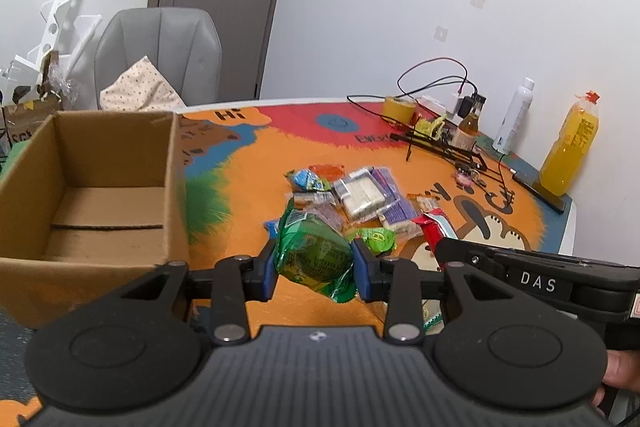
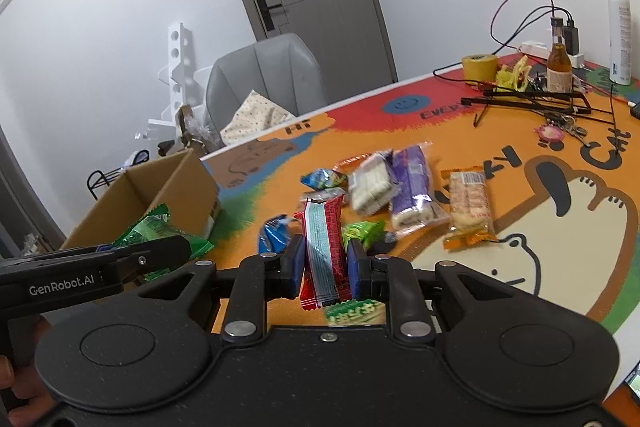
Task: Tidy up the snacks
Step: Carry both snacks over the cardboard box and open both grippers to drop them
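Green snack packet (image 1: 314, 255) clamped in left claw (image 1: 314, 259).

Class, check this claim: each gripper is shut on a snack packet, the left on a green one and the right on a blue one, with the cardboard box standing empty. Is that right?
One detail is wrong. The right gripper is shut on a red packet, not a blue one, as the right wrist view shows. The left gripper does hold the green packet, and the cardboard box looks empty.

Left gripper (image 1: 314, 263) clamped at lower centre of frame; right gripper (image 2: 323, 263) likewise clamped, lower centre, fingers pointing forward.
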`<state>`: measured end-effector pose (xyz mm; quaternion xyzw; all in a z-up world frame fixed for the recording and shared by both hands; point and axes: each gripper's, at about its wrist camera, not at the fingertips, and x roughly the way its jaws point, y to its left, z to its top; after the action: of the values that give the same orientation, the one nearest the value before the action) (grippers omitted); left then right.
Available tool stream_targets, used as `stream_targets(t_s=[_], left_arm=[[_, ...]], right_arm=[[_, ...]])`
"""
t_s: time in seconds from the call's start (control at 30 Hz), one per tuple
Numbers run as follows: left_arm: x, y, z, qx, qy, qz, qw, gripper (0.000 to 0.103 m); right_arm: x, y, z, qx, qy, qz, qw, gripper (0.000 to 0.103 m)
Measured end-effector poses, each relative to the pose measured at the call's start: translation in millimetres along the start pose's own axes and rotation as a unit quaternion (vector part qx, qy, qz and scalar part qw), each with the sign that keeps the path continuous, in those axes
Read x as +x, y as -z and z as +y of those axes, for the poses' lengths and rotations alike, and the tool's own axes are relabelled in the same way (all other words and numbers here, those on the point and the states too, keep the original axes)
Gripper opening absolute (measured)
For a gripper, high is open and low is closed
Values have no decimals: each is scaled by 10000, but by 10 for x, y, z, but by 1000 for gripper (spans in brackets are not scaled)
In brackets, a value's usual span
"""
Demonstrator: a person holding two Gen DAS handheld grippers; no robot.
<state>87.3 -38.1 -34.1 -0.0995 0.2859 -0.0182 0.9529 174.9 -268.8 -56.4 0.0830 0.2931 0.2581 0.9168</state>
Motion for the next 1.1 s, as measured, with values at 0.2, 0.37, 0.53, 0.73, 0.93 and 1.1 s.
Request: stream_targets(t_s=[0.2, 0.37, 0.53, 0.73, 0.93, 1.1], left_arm=[[-149, -47, 83, -24, -75, -148, 9999, 36], [-223, -85, 162, -64, -149, -220, 9996, 36], [-268, -129, 288, -124, -235, -276, 9993, 36], [-306, -190, 488, -230, -426, -366, 9982, 36], [-305, -257, 758, -424, -664, -390, 9961, 36], [-290, -305, 991, -605, -860, -407, 9936, 37]], right_arm=[[-25, -42, 103, -42, -89, -77, 9999, 20], [-17, -78, 199, -87, -168, -121, 9997, 20], [40, -117, 307, -127, -281, -134, 9994, 20], [146, -186, 437, -211, -448, -124, 9987, 20], [300, -242, 601, -296, -618, -56, 9976, 20], [437, -304, 767, -394, -760, 8, 9963, 20]])
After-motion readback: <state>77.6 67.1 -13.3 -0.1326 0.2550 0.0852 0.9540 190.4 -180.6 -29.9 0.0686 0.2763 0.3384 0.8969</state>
